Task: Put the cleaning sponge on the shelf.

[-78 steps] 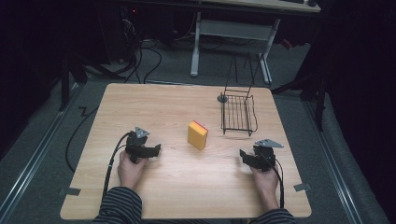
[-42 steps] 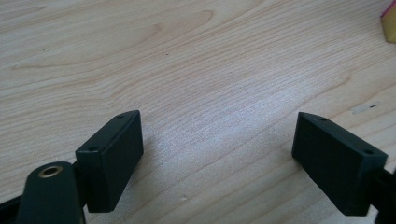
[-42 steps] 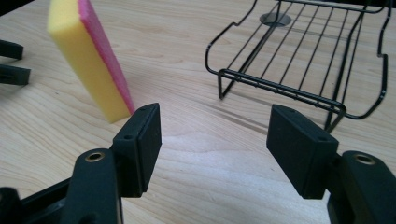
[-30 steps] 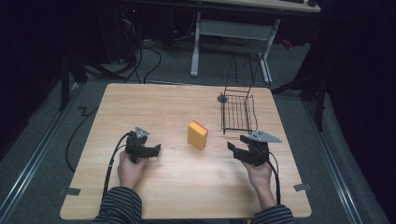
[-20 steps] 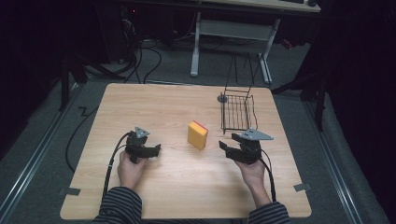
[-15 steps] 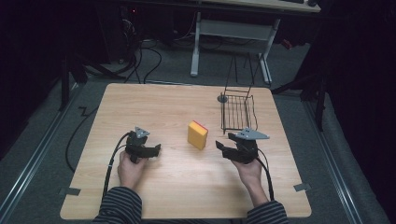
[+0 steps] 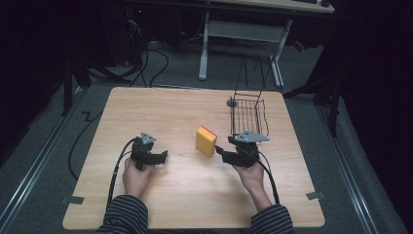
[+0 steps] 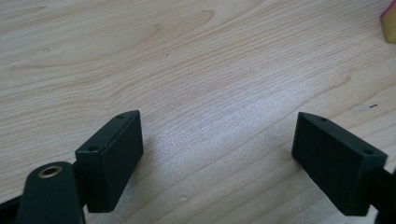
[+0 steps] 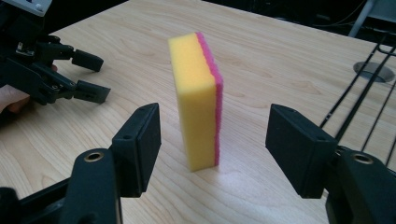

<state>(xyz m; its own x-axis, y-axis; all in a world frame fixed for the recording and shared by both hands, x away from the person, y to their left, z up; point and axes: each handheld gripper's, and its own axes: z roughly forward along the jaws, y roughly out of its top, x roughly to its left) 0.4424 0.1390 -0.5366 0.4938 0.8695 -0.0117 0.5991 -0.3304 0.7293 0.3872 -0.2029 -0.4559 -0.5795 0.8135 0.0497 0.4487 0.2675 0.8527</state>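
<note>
A yellow sponge with a pink scouring layer [image 7: 206, 140] stands upright on its narrow edge near the middle of the wooden table [image 7: 195, 204]. My right gripper [image 7: 219, 151] is open just to its right and points at it. In the right gripper view the sponge [image 9: 196, 100] stands centred in the gap of the right gripper [image 9: 212, 128], and neither pad touches it. My left gripper [image 7: 163, 155] rests low over the table to the sponge's left, open. Between the jaws of the left gripper [image 8: 217, 154] there is bare wood.
A black wire basket [image 7: 247, 116] stands at the table's back right, close behind my right hand, with a round metal grommet [image 7: 232, 103] at its left corner. Bare wood lies in front of both hands. Dark floor, cables and a desk frame surround the table.
My right gripper has slid left across the table from near the right edge up to the sponge, jaws at the same width. The left gripper and the sponge have not moved.
</note>
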